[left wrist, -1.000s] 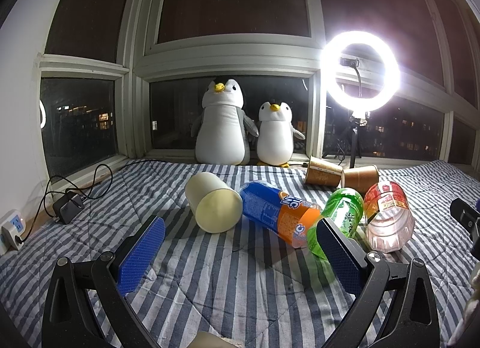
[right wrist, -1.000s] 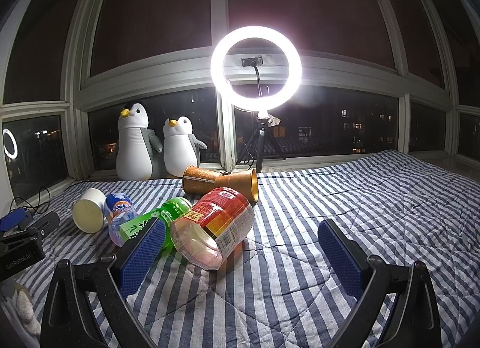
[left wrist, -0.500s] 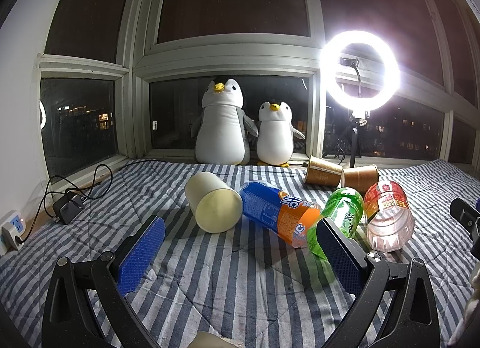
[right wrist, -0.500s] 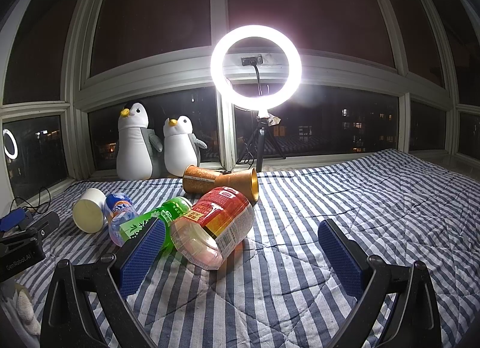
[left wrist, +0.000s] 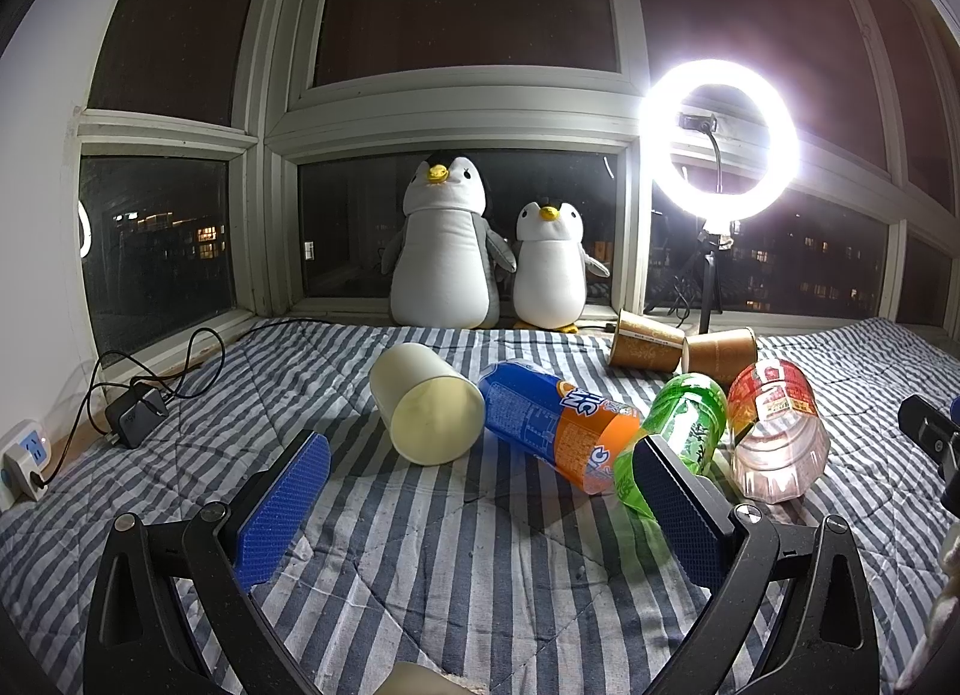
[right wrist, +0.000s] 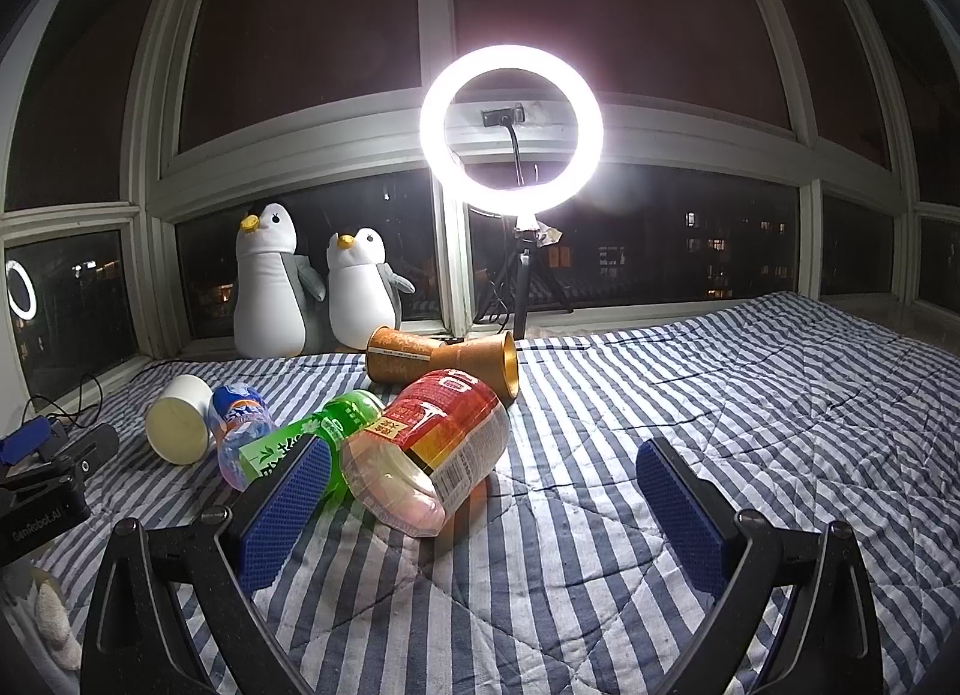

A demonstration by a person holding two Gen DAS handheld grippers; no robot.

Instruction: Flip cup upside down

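Both claws, left gripper (left wrist: 480,491) and right gripper (right wrist: 480,491), gape wide with nothing in them; cream cup (left wrist: 427,404) lies on its side on the striped blanket (left wrist: 456,563), touching the orange-blue bottle (left wrist: 555,425).

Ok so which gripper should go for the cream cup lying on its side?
Probably the left gripper: the cream cup lies just ahead between its open fingers. From the right gripper it sits far left, behind bottles.

A home bay-window nook: striped quilt (left wrist: 456,563), 2 plush penguins (left wrist: 447,251).
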